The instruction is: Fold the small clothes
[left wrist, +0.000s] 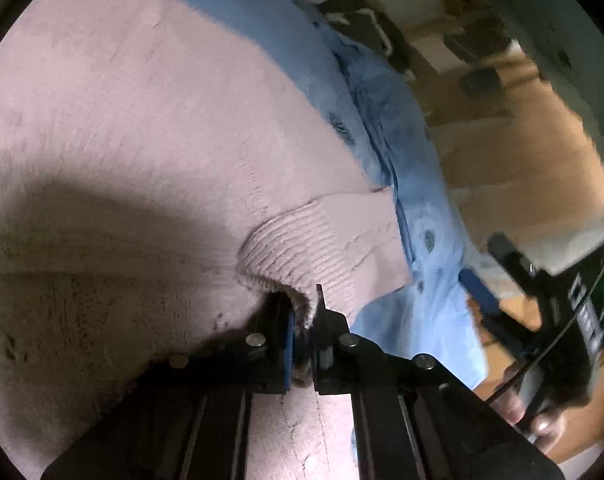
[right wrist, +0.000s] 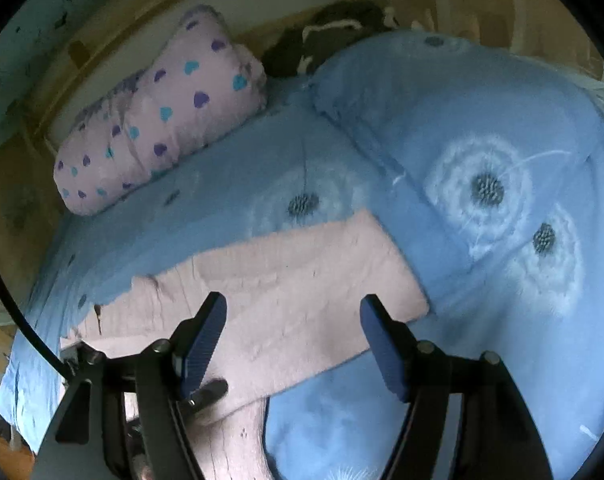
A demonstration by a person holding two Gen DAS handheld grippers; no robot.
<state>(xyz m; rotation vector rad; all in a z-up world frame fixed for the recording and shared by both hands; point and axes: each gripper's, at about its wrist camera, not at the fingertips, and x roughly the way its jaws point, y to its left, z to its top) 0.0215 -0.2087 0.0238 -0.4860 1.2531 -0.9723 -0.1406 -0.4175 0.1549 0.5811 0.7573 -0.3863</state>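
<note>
Pink knit sweater (left wrist: 149,128) cuff sat pinched in the left gripper (left wrist: 304,320). The right gripper (right wrist: 293,344) hovered wide apart above it, over the blue bedsheet (right wrist: 482,320).

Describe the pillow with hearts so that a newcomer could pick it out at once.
Start from the blue dandelion-print bedspread covering the bed. At its far left edge, against the wooden frame, lies the pillow. Alone among the bedding it is pale pink with purple and turquoise hearts.

No readable text, label, brand, number or sign appears in either view; pale markings on the right gripper (left wrist: 482,288) body are too blurred to make out.
</note>
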